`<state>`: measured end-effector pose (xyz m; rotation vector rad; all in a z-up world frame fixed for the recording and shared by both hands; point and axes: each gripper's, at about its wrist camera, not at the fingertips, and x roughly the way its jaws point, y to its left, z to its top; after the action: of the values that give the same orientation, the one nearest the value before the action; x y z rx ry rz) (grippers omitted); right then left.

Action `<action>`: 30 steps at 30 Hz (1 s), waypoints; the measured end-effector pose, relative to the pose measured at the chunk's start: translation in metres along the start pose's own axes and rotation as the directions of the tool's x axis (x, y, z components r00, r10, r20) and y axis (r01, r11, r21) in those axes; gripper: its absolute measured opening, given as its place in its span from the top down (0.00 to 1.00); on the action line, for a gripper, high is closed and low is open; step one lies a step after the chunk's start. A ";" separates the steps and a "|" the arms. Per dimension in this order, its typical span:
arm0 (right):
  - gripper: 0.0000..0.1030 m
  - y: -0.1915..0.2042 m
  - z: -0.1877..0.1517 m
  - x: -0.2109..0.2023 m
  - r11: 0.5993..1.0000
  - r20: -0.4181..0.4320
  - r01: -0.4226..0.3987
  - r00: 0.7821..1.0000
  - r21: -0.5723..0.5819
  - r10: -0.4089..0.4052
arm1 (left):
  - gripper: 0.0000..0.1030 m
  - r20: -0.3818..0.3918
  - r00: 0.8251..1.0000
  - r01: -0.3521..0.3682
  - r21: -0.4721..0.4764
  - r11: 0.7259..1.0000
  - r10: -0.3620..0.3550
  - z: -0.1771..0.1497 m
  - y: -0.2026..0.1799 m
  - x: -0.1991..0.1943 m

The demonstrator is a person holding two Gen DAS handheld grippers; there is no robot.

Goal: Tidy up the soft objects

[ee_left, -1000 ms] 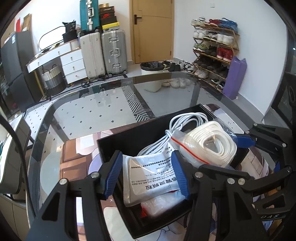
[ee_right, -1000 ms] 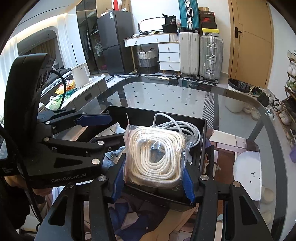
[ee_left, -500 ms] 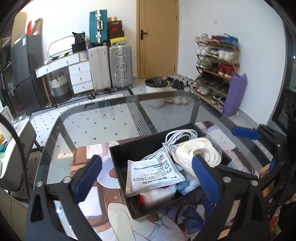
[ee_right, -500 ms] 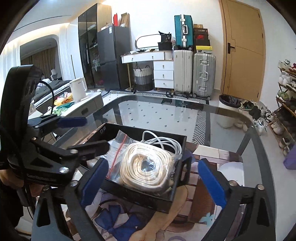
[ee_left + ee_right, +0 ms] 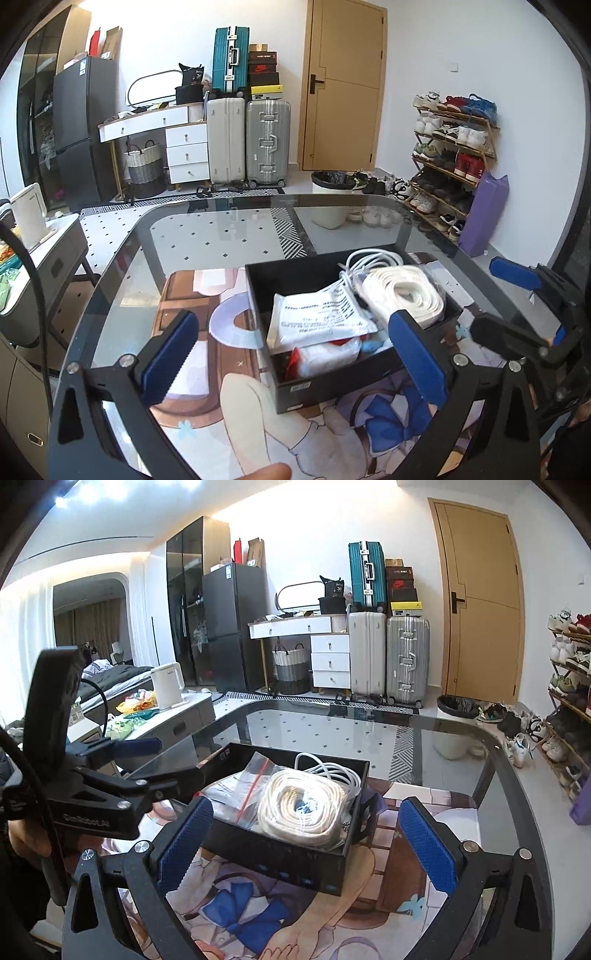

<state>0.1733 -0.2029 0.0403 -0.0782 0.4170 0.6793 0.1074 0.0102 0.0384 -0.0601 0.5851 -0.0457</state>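
- Soft objects lie packed in a black box [image 5: 332, 384] that stands on a printed mat [image 5: 236, 417] on the glass table [image 5: 207, 236].
- Bagged white rope coil [image 5: 303, 808] fills the box's right side, seen from the right wrist; a white cable bundle [image 5: 332, 768] lies behind it against the far wall.
- Flat white printed packet [image 5: 314, 317] rests on top at the box's left, seen from the left wrist, with a red-and-white pack [image 5: 325, 354] under it.
- Left gripper [image 5: 291, 358] has its blue pads spread wide, one to the left of the box over the mat, the other at the box's right front corner; its jaws have just been opening and press on nothing.
- Right gripper [image 5: 306, 838] is likewise spread wide, its pads flanking the near side of the box without touching it; its jaws have just been opening, and nothing is clamped.
- Each gripper shows at the edge of the other's view, both close beside the box.
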 end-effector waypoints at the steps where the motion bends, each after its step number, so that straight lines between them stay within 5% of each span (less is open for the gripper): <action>1: 0.01 0.002 -0.001 -0.001 1.000 0.005 0.002 1.000 0.002 -0.002 | 0.00 -0.001 1.000 -0.005 0.000 1.000 0.005 -0.003 0.000 0.000; 30: 0.01 -0.001 -0.025 -0.002 0.999 0.035 0.001 0.999 0.033 -0.002 | 0.00 0.042 0.998 -0.051 -0.012 0.999 0.051 -0.033 0.005 0.008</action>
<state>0.1640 -0.2100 0.0177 -0.0350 0.3946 0.6716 0.0959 0.0132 0.0058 -0.0567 0.5447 0.0083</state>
